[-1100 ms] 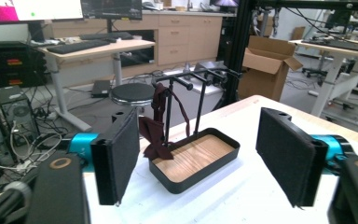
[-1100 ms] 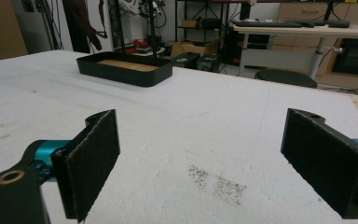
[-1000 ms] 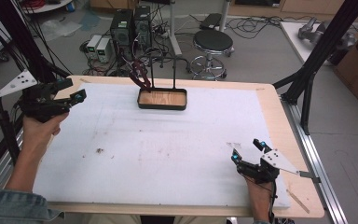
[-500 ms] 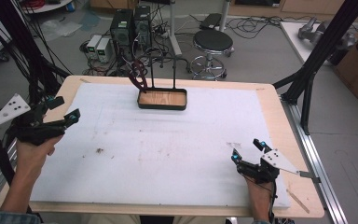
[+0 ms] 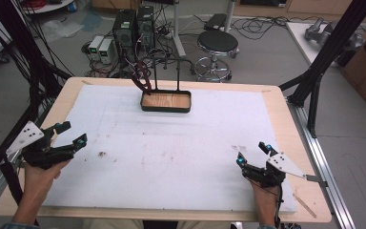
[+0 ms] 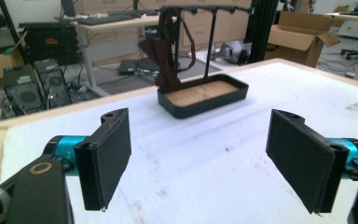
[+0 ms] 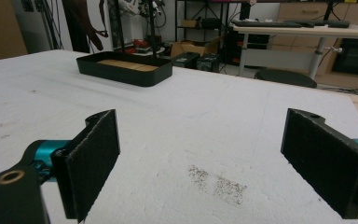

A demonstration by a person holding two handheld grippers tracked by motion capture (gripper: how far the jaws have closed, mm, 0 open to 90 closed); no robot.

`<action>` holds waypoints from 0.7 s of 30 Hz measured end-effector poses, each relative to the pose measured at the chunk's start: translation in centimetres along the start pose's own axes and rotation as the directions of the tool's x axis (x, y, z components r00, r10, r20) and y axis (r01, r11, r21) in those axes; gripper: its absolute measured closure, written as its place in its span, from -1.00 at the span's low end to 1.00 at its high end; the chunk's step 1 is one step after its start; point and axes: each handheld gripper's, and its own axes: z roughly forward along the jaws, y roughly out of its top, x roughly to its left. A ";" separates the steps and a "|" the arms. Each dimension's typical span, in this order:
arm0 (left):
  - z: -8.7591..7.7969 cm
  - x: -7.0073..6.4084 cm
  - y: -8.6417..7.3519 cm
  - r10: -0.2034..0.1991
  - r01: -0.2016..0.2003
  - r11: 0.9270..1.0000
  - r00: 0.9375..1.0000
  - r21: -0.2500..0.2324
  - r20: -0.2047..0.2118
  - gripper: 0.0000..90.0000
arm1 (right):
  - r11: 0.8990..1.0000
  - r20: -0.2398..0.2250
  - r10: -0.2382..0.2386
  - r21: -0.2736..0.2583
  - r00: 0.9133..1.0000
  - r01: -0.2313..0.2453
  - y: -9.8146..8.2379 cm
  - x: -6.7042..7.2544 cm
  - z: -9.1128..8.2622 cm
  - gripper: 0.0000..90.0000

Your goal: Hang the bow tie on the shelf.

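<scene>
Black tray [image 5: 166,101]: wooden floor, far middle of the white foam mat [image 5: 171,157], well apart from both grippers.
Left gripper [image 5: 69,133]: jaws wide apart, empty.
Right gripper [image 5: 252,153]: jaws wide apart, empty.
Left gripper view: dark red strap [image 6: 165,56] hangs from the tray's stand.
Room: stool [image 5: 218,44], computers on floor.

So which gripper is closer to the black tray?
Left, though not by much. The left gripper sits near the table's left edge, in front of the tray. The right gripper is at the near right corner, farther off.
</scene>
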 end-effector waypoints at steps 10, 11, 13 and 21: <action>0.0 -0.7 -3.9 0.013 -0.012 1.000 0.999 0.029 -0.034 -0.49 | 1.000 0.000 -0.002 -0.001 1.000 0.002 0.0 0.0 0.0 -0.77; 0.0 -0.8 -4.3 0.013 -0.012 0.999 0.999 0.035 -0.033 -0.49 | 1.000 -0.001 0.005 0.001 1.000 -0.005 0.0 0.0 0.0 -0.77; 0.1 -1.0 -4.7 0.020 -0.018 0.999 0.999 0.045 -0.038 -0.48 | 1.000 0.000 0.001 -0.001 1.000 -0.001 0.0 0.0 0.0 -0.77; 0.2 -1.0 -4.9 0.009 -0.007 0.999 0.999 0.046 -0.038 -0.49 | 1.000 -0.001 0.001 0.000 1.000 -0.001 0.0 0.0 0.0 -0.77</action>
